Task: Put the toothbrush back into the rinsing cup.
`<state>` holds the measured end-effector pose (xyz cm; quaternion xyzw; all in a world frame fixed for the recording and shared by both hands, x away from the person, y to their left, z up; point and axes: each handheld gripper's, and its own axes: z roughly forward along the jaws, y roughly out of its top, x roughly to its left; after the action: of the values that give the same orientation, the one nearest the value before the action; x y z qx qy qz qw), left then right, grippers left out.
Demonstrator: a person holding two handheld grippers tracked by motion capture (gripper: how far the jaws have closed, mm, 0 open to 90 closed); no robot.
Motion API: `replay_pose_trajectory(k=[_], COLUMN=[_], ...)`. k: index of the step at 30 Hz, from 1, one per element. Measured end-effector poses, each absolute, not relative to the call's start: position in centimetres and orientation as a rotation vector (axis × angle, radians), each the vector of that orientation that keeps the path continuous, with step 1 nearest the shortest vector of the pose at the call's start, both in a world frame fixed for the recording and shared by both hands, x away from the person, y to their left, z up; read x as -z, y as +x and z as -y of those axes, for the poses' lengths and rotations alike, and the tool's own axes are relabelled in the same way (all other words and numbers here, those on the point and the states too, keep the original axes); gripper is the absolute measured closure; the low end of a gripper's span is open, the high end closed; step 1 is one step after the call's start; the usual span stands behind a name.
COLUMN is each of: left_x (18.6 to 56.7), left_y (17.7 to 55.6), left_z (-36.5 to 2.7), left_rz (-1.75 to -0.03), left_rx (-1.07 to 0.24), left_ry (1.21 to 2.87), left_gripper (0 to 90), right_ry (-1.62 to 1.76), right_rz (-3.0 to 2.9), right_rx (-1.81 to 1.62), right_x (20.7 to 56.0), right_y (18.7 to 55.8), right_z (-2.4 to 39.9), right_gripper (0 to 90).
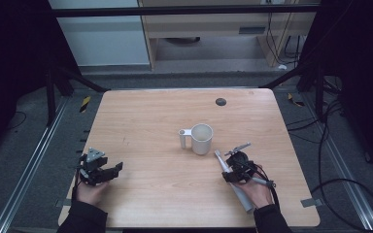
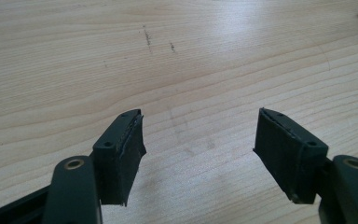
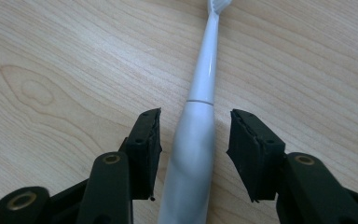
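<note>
A white electric toothbrush [image 1: 243, 198] lies flat on the wooden table [image 1: 150, 121], its brush head pointing toward the mug. My right gripper [image 1: 230, 174] is lowered over its handle. In the right gripper view the toothbrush [image 3: 200, 93] runs up between the two pads of the right gripper [image 3: 193, 135], with a small gap on each side, so the jaws stand open around it without pressing. My left gripper [image 1: 112, 171] rests at the table's near left, open, and in the left gripper view there is nothing but bare wood between the pads of the left gripper [image 2: 198, 140].
A white mug [image 1: 201, 138] with its handle to the left stands upright near the table's middle, just beyond the toothbrush head. A small dark round mark [image 1: 220, 101] sits near the far edge. Cables lie on the floor at the right.
</note>
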<state>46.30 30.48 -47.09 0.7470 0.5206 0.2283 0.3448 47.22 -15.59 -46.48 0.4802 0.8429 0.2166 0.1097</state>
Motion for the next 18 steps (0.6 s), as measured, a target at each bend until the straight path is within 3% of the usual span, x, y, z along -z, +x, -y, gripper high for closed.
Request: replay_pose_trajectory(k=[18], left_x=[47.1], left_y=[46.3], left_z=[-30.48], left_rz=[-1.35], left_rx=[-0.591], left_ry=[1.942], left_gripper=[31.4], right_ry=[1.438], right_rz=[-2.502], right_rx=[-0.579], right_x=[47.29], right_y=[47.48], right_z=[15.44], right_gripper=[61.9])
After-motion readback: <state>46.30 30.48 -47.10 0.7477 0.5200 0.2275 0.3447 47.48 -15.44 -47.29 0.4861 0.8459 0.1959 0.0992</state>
